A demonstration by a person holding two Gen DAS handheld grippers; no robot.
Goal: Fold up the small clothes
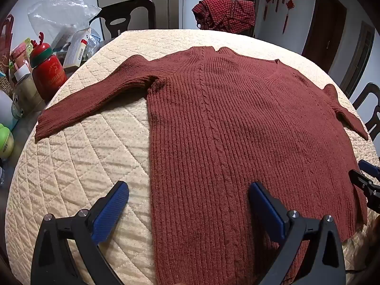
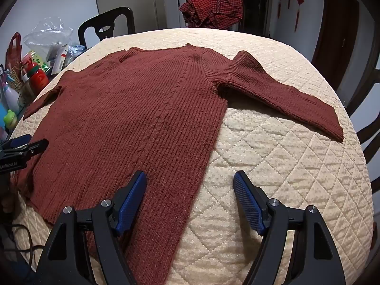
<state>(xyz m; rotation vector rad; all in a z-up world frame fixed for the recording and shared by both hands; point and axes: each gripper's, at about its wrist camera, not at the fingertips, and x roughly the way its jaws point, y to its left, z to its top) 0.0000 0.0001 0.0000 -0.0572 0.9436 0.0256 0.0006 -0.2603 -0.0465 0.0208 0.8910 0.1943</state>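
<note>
A rust-brown ribbed sweater (image 1: pixel 237 130) lies flat and spread out on a cream quilted cover (image 1: pixel 78 166), sleeves out to both sides.

The left gripper (image 1: pixel 188 204) has its blue-padded fingers (image 1: pixel 110 211) spread wide with nothing between them. Its left finger is over bare quilt and its right finger over the sweater body, so the sweater's left side edge runs down between the two. Whether the pads touch the fabric cannot be told. Ahead of the left finger, the sweater's left sleeve (image 1: pixel 90 104) slants across the quilt. Further out on that side stands a crowd of things: a red bottle with a reindeer cap (image 1: pixel 46 71), a white carton (image 1: pixel 77 47), a crumpled clear plastic bag (image 1: pixel 61 11) and a green-lidded container (image 1: pixel 6 142). Straight ahead, beyond the collar, a red checked cloth (image 1: pixel 225 14) is draped over a chair, with a dark chair (image 1: pixel 125 16) to its left.

The right gripper (image 2: pixel 190 199) is likewise wide open and holds nothing. Its left finger (image 2: pixel 130 201) is over the sweater's lower body, its right finger over bare quilt, with the sweater's right side edge between them. The right sleeve (image 2: pixel 285 97) stretches out ahead of the right finger. Far to the left of these fingers, the tip of the left gripper shows at the sweater's opposite edge.
</note>
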